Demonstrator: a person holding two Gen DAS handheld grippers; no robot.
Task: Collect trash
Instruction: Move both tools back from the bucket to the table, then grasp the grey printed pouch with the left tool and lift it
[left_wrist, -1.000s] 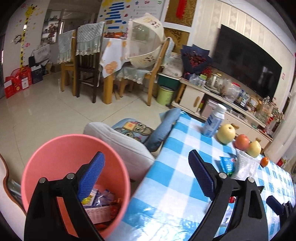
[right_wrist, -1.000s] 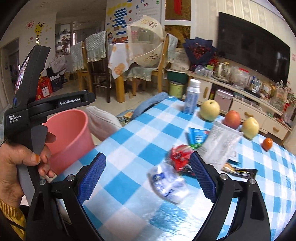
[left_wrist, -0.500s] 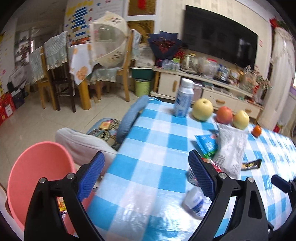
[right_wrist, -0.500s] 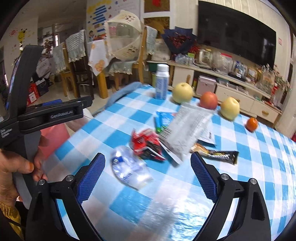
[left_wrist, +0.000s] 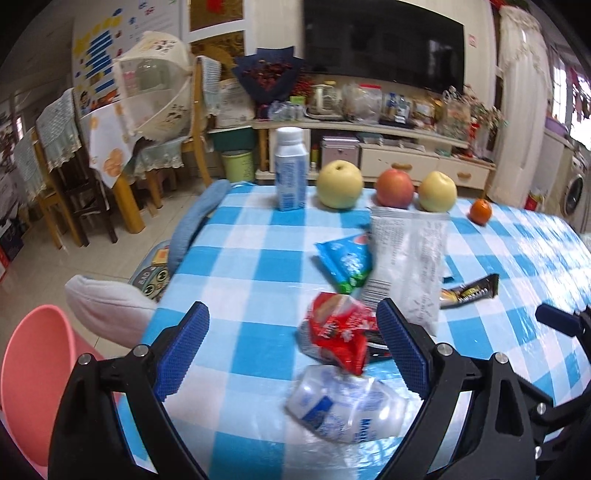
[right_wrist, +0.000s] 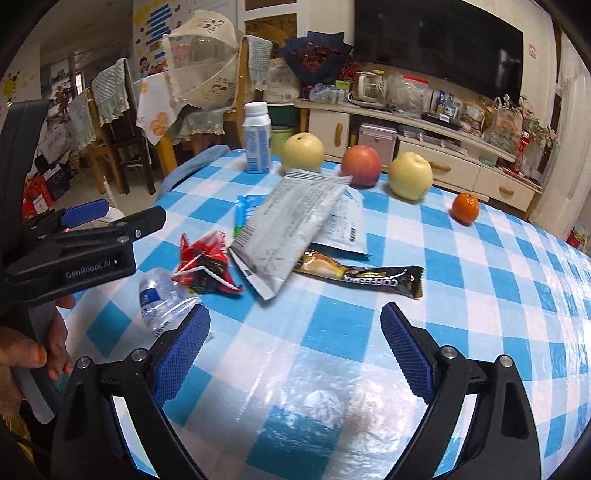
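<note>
Trash (left_wrist: 341, 339) lies in a loose pile on the checked table (left_wrist: 251, 266), nearer than the fruit (left_wrist: 340, 184) — wrappers, a crushed bottle (left_wrist: 343, 406). Left gripper (left_wrist: 291, 354) gapes over the bottle, empty; right gripper (right_wrist: 295, 354) gapes, empty too. Pink bin (left_wrist: 33, 387) waits off the table's left edge, handy for drops.

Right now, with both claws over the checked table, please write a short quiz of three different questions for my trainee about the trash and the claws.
1. True or false: the left claw is shut on the crushed plastic bottle.
2. Which item lies partly on top of the coffee stick wrapper? A) the silver pouch B) the orange C) the milk bottle
3. Fill in: the bin beside the table is ____ in colour.

Key: 1 false, both claws are open and empty; 2 A; 3 pink.
</note>
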